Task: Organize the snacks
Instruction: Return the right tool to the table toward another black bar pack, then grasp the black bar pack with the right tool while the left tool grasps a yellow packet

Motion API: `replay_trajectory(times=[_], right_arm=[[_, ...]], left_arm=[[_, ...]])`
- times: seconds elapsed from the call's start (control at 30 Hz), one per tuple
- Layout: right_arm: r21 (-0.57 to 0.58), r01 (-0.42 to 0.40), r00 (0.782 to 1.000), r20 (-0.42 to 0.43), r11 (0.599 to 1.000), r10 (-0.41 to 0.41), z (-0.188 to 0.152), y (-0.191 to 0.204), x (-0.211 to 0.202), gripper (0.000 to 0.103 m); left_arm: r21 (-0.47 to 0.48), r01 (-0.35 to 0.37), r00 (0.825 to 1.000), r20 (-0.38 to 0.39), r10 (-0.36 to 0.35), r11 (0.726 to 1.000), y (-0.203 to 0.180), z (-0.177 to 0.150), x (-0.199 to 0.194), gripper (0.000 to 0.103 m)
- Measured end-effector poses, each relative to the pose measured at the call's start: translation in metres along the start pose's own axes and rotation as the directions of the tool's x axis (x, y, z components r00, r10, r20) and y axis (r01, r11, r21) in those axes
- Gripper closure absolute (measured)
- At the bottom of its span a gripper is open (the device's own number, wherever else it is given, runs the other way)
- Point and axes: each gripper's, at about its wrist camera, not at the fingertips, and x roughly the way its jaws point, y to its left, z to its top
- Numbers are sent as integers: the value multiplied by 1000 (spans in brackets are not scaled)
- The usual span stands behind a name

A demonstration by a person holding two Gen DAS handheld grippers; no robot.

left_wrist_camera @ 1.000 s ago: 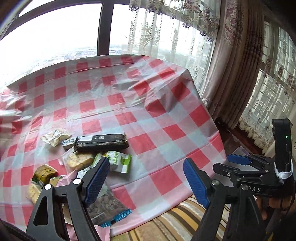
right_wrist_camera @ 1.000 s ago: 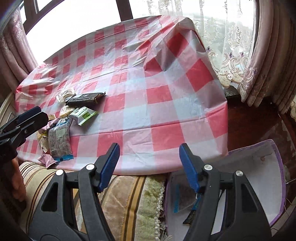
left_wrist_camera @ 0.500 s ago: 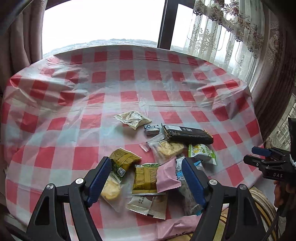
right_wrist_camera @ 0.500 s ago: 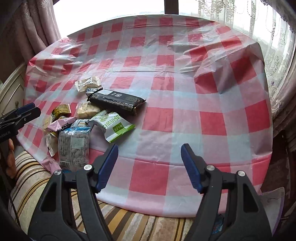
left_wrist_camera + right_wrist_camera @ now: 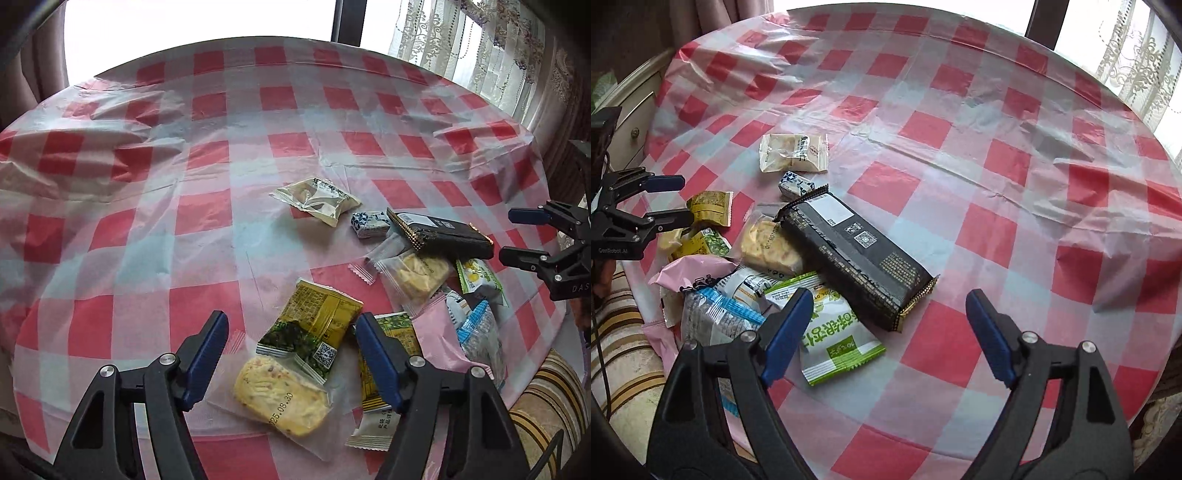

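Note:
Several snack packets lie heaped near the front of a round table with a red-and-white checked cloth (image 5: 184, 184). My left gripper (image 5: 291, 325) hovers over a yellow-green packet (image 5: 317, 314) and a clear-wrapped yellow cake (image 5: 280, 395). Its jaws are closing, with the pads off both. My right gripper (image 5: 890, 299) hangs above the near end of a long black packet (image 5: 857, 254), beside a green-and-white packet (image 5: 834, 332). Its jaws are opening and grip nothing. Each gripper shows in the other's view: the right gripper (image 5: 517, 236), the left gripper (image 5: 668, 201).
A cream packet (image 5: 317, 199) and a small blue-white packet (image 5: 369, 224) lie apart, behind the heap. A pink packet (image 5: 690, 269) and a blue-trimmed bag (image 5: 716, 314) sit at the table's edge. A striped cushion (image 5: 620, 350) is below it, a drawer unit (image 5: 631, 110) stands left, and curtains hang behind.
Both views have swung from the table's right edge onto the snack heap and come closer. The left jaws have narrowed and the right jaws have widened. The purple-rimmed box has left the right view.

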Motion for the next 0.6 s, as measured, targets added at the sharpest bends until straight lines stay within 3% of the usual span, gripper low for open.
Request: replay_trajectory(times=[0.17,0.3,0.43,0.6], right_arm=[[-65,-45,998,-55,997,41,18,-1,26,17],[-79,-81,992,-102,994,73,25,-4,49,17],[-48,-90,989,-123,995,84,30,-11,66,17],[-8,-101,990,-103,995,99,39,-18,78,15]], left_arm=[[21,15,999,-35,-14,1000,2,2,15,34],[23,21,998,-54,-20,1000,4,5,25,50],[5,19,999,-43,-19,1000,9,9,29,58],[-14,17,999,-28,-17,1000,12,11,31,59]])
